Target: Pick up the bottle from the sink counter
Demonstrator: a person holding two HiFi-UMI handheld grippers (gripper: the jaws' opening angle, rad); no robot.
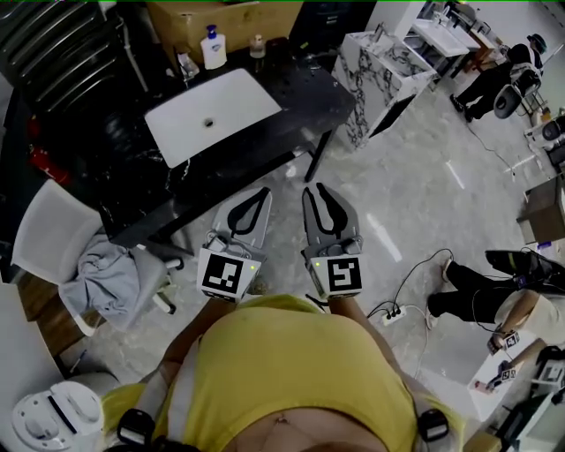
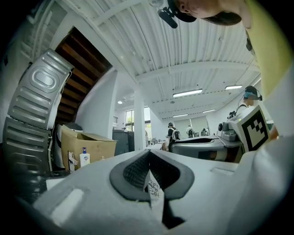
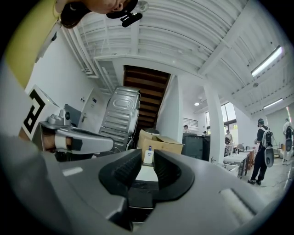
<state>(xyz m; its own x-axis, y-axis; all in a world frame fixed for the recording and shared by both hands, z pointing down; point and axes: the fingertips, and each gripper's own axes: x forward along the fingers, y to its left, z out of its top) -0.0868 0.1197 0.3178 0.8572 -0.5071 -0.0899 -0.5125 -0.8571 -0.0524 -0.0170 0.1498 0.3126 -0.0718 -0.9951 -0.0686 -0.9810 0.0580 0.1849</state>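
Note:
The bottle (image 1: 213, 48), white with a blue pump top, stands at the far edge of the black sink counter (image 1: 296, 106), behind the white basin (image 1: 216, 113). Both grippers are held level over the floor, well short of the counter's near edge. My left gripper (image 1: 264, 192) is shut, its tips meeting with nothing held; in the left gripper view the bottle (image 2: 84, 157) shows far off to the left of the left gripper (image 2: 148, 154). My right gripper (image 1: 315, 188) is open and empty. In the right gripper view the distant bottle (image 3: 148, 157) shows through the gap of the right gripper (image 3: 147, 151).
A smaller bottle (image 1: 257, 46) and a faucet (image 1: 187, 66) stand near the bottle, in front of a cardboard box (image 1: 203, 18). A white chair with a grey cloth (image 1: 101, 275) is at the left. A marble-patterned cabinet (image 1: 380, 66) stands right of the counter. Cables (image 1: 397, 305) lie on the floor.

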